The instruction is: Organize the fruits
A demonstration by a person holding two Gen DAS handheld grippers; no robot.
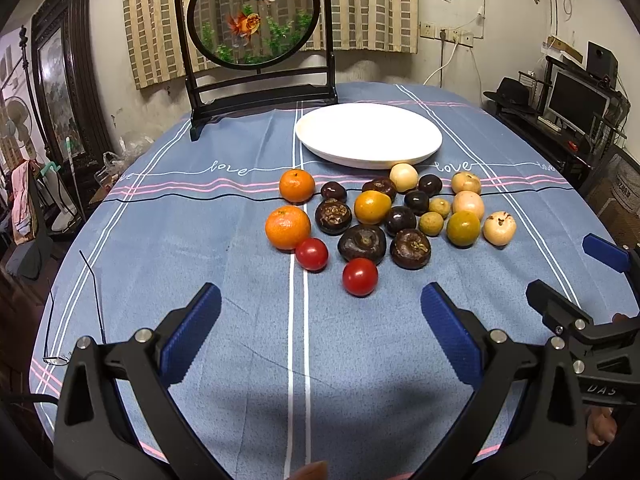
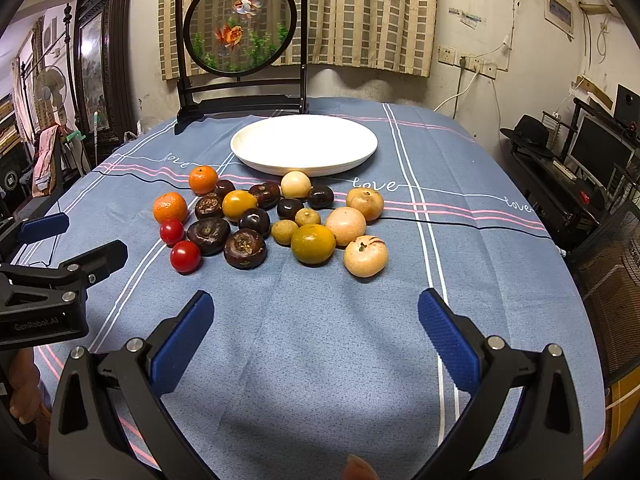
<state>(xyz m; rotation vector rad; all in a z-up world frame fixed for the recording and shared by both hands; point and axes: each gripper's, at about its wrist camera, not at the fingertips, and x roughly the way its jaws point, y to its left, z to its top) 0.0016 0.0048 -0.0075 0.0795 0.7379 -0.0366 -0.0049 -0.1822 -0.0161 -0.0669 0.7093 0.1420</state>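
**Both tools spread, fruit still loose on the cloth**

Left tool (image 1: 320, 312) you held low over the near tabletop (image 1: 240, 360), blue pads spread wide, nothing between them. Right tool (image 2: 316, 316) sat just beside it, equally released and empty; each showed at the edge of the other's view.

Fruit lay in one loose cluster ahead of both tools, on the blue striped cloth, in front of the white plate (image 1: 368, 139). The plate held nothing.

Left side of cluster, left wrist view:
- two mandarins (image 1: 288, 227), one behind the other
- two cherry tomatoes (image 1: 359, 277), nearest your left tool; the nearer one stood slightly apart from the pile

Middle:
- several dark brown, rough-topped fruits (image 1: 362, 243) and smaller glossy dark ones (image 1: 401, 221), packed touching
- one yellow-orange fruit (image 1: 372, 207) among them

Right side, right wrist view:
- a greenish-yellow citrus (image 2: 313, 244), nearest the right tool
- pale round fruits (image 2: 365, 256) beside and behind it, one of them (image 2: 295, 184) just short of the plate rim
- two small tan fruits (image 2: 285, 232) between the citrus and the dark ones

Behind the plate stood a round goldfish screen (image 1: 254, 16) in a dark frame. A pair of glasses (image 1: 72, 320) lay on the cloth near the left edge.
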